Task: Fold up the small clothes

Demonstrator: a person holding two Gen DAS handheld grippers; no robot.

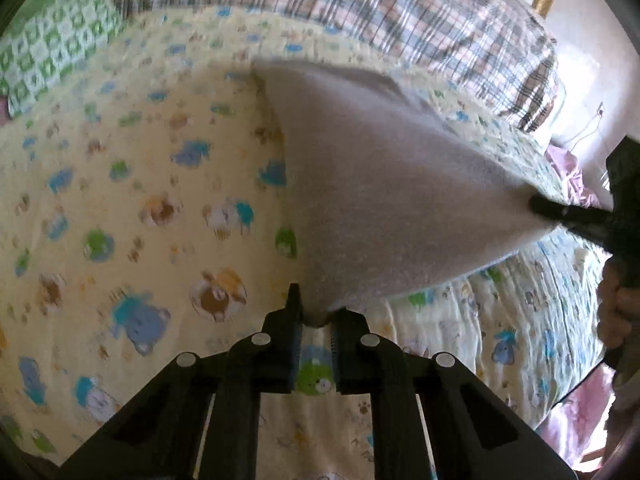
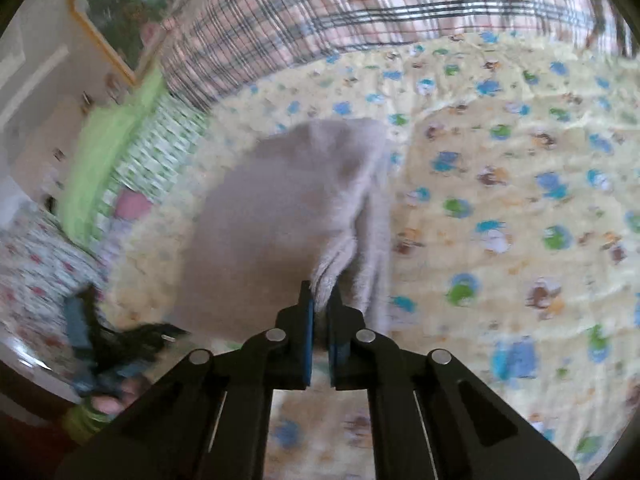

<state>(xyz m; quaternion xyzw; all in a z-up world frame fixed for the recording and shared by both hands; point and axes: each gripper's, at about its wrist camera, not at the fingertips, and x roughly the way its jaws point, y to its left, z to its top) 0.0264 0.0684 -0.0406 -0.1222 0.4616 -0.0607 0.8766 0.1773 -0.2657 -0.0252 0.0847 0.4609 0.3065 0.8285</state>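
Left gripper [image 1: 316, 316] pinches a corner of the soft grey fleece garment [image 1: 384, 200]; right gripper [image 2: 320, 300] clamps another bunched edge; cloth raised above the yellow animal-print bedsheet [image 1: 120, 184].

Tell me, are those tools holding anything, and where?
Yes: both hold the grey cloth. The left tool pinches one bunched corner, the right tool another, above the bed.

A right gripper [image 2: 322, 300] pinches a bunched edge of grey cloth [image 2: 280, 220], which spreads away to the far left over a yellow animal-print sheet [image 2: 500, 200]. The left gripper [image 2: 132, 340], blurred, sits near left. A plaid blanket [image 2: 320, 12] lies far.
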